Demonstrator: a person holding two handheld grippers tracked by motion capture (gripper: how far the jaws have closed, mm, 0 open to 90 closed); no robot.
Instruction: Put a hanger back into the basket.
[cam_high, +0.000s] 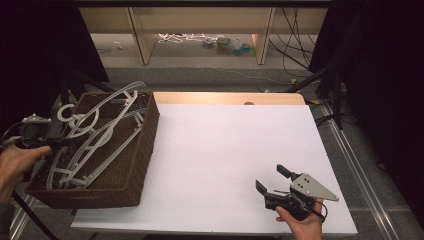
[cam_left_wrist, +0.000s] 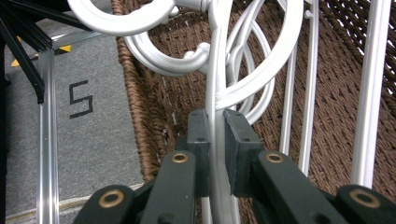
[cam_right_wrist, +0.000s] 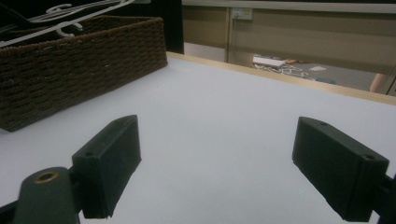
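Two jaws around white hanger (cam_left_wrist: 215, 88)

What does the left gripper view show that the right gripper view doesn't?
Left gripper view: the left gripper shut on a white hanger, more hangers tangled over the basket's woven bottom, and grey floor with a black mark beside the basket.

Right gripper view: the right gripper open with nothing between its pads, low over the white table, and the basket's outer wall seen from the side.

Both: the brown wicker basket and white hangers in it.
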